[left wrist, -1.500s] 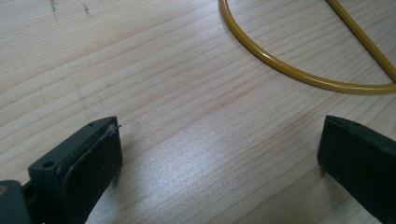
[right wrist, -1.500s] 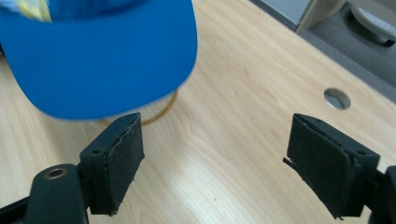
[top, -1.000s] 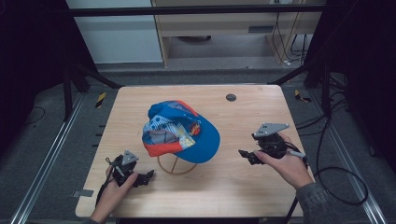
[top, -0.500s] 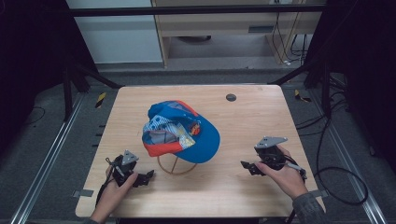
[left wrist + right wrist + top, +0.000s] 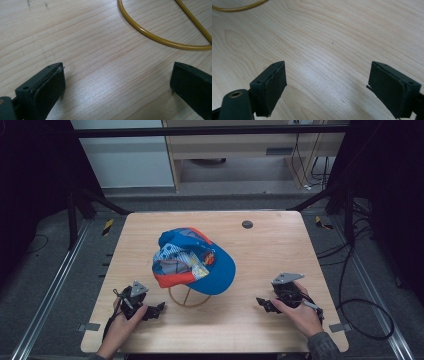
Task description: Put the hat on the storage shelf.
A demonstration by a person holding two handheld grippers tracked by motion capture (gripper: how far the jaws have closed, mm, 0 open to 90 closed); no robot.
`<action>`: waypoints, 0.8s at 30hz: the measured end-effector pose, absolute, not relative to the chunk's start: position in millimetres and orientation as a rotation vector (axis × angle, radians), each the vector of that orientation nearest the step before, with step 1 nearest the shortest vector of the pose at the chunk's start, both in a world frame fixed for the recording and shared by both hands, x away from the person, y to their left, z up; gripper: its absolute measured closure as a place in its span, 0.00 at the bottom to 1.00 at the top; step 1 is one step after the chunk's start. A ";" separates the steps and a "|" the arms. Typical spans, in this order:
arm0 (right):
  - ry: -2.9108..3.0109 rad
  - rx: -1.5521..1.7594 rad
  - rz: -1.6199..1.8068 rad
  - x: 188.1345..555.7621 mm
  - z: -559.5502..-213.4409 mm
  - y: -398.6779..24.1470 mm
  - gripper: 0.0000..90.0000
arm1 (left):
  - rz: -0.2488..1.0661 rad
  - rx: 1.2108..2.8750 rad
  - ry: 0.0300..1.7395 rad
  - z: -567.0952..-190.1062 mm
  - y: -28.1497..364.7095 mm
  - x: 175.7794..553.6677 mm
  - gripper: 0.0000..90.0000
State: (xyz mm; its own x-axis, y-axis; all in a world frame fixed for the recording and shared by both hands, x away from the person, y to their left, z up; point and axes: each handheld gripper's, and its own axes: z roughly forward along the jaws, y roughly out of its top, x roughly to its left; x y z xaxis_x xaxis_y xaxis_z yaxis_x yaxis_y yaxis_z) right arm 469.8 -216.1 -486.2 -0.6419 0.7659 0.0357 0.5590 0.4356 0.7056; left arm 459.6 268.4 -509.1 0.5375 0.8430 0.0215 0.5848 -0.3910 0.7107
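Cap, blue and orange, sits mid-surface on a yellow wire stand, brim toward the near right. Surface lies bare around it. Left tool and right tool rest near the front edge, well apart, jaws wide, holding nothing.
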 end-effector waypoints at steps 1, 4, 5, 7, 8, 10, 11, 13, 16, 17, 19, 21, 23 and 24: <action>2.394 1.148 1.005 470.9 -488.2 -215.5 0.15 | 0.506 2.119 1.149 -509.0 268.4 459.6 0.00; 2.374 1.181 0.999 473.4 -492.7 -213.6 0.15 | 0.506 2.118 1.150 -509.1 268.3 459.6 0.00; 2.362 1.201 0.993 475.5 -495.9 -212.2 0.14 | 0.506 2.118 1.150 -509.1 268.3 459.6 0.00; 2.359 1.206 0.996 476.3 -497.1 -211.7 0.14 | 0.506 2.118 1.150 -509.1 268.3 459.6 0.00; 2.353 1.216 0.989 477.4 -498.9 -210.9 0.13 | 0.506 2.117 1.151 -509.1 268.3 459.5 0.00; 2.342 1.233 0.988 478.3 -501.3 -209.7 0.13 | 0.505 2.117 1.151 -509.1 268.3 459.5 0.00; 2.340 1.243 0.980 478.9 -503.2 -208.4 0.13 | 0.505 2.117 1.151 -509.1 268.3 459.5 0.00; 2.338 1.241 0.982 479.2 -504.4 -207.8 0.13 | 0.505 2.117 1.151 -509.1 268.3 459.5 0.00; 2.325 1.249 0.976 478.2 -505.3 -205.9 0.12 | 0.506 2.118 1.150 -509.1 268.3 459.6 0.00; 2.312 1.256 0.993 478.1 -506.1 -205.4 0.12 | 0.506 2.118 1.151 -509.1 268.3 459.5 0.00; 2.296 1.263 0.997 478.0 -507.2 -204.7 0.11 | 0.506 2.118 1.150 -509.1 268.3 459.6 0.00; 2.288 1.262 1.000 478.1 -507.8 -204.5 0.10 | 0.506 2.118 1.150 -509.1 268.3 459.6 0.00; 2.262 1.259 1.008 477.5 -510.1 -202.6 0.09 | 0.505 2.117 1.151 -509.1 268.3 459.6 0.00; 2.247 1.257 1.007 476.6 -511.4 -201.1 0.09 | 0.505 2.118 1.151 -509.1 268.3 459.5 0.00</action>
